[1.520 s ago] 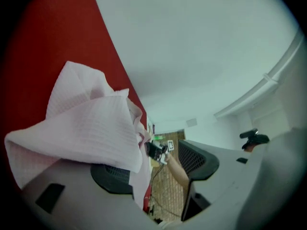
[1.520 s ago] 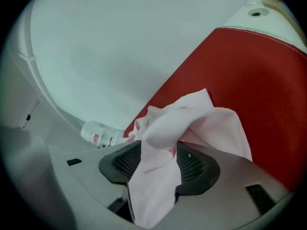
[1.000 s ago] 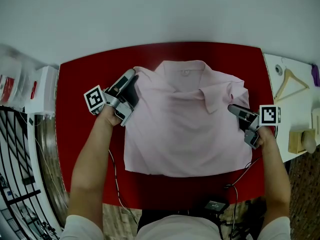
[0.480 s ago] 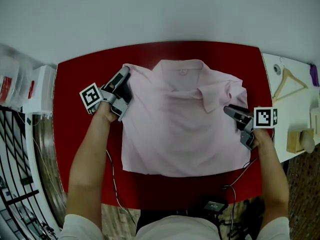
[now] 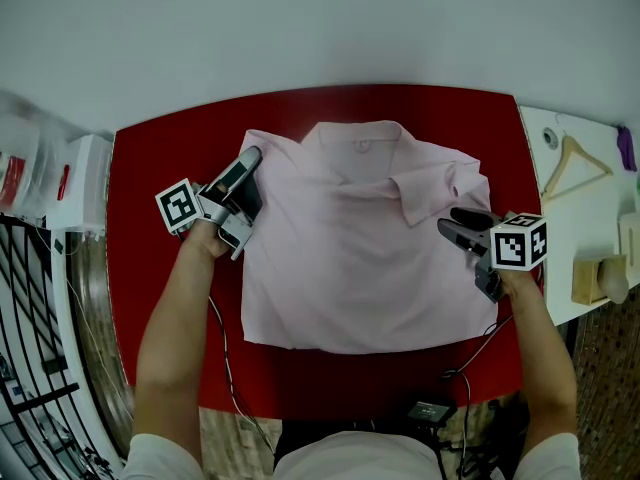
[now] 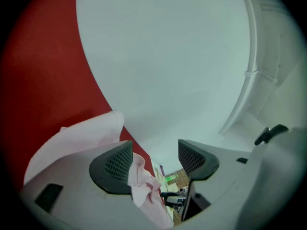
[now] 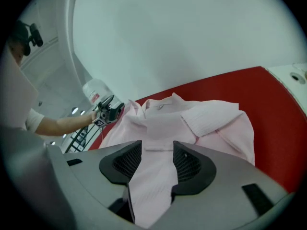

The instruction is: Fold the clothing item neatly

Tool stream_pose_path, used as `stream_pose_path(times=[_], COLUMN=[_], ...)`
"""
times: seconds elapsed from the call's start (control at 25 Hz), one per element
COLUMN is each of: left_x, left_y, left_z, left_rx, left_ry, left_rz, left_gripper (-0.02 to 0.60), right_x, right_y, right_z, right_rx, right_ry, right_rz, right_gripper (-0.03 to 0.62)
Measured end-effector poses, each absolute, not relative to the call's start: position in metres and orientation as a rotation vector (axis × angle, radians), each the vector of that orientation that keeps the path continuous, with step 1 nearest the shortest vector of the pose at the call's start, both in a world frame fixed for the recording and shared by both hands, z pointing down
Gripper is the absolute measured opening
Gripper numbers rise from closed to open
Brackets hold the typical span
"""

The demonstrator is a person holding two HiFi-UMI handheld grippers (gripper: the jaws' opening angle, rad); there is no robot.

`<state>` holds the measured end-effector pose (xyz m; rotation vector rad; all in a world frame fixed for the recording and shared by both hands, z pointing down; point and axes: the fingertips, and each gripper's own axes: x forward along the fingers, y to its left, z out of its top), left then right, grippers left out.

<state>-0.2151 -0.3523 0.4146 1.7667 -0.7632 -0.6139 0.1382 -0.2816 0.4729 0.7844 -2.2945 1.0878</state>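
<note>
A red bench stands against a pale wall. Just beside its right edge is a white side table. It carries a wooden hanger, a small round fitting near its far corner, a tan wooden block toward its front, and a purple item cut off by the picture's edge. Left of the bench sits a white box with red print and, nearer, a black wire rack. Below the bench's near edge a small black box lies over the wooden floor, with thin cables trailing nearby.
</note>
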Motion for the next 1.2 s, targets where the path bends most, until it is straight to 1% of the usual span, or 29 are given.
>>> stream_pose_path(times=[0.16, 0.36, 0.92, 1.0, 1.12, 1.2], left_x=[-0.190, -0.161, -0.113, -0.108, -0.105, -0.103], left_y=[-0.329, -0.299, -0.257, -0.254, -0.253, -0.252], left_z=[0.399, 0.398, 0.408, 0.410, 0.411, 0.412], left_rx=[1.911, 2.031, 2.145, 2.164, 2.212, 2.252], left_ry=[-0.722, -0.691, -0.640, -0.647, -0.691, -0.718], left_rz=[-0.509, -0.369, -0.217, -0.193, -0.158, -0.126], left_gripper=[0.290, 0.288, 0.285, 0.262, 0.144, 0.084], right_x=[0.139, 0.139, 0.124, 0.121, 0.116, 0.109], right_y=[-0.276, -0.268, -0.267, -0.269, -0.274, -0.275], right_z=[0.471, 0.476, 0.488, 0.490, 0.490, 0.488], right_rx=[0.778, 0.772, 0.720, 0.717, 0.734, 0.727], right_ry=[-2.305, -2.294, -2.259, -2.254, -2.265, -2.267], right_rz=[0.909, 0.810, 0.523, 0.477, 0.410, 0.323], right_gripper=[0.212, 0.210, 0.192, 0.187, 0.183, 0.183])
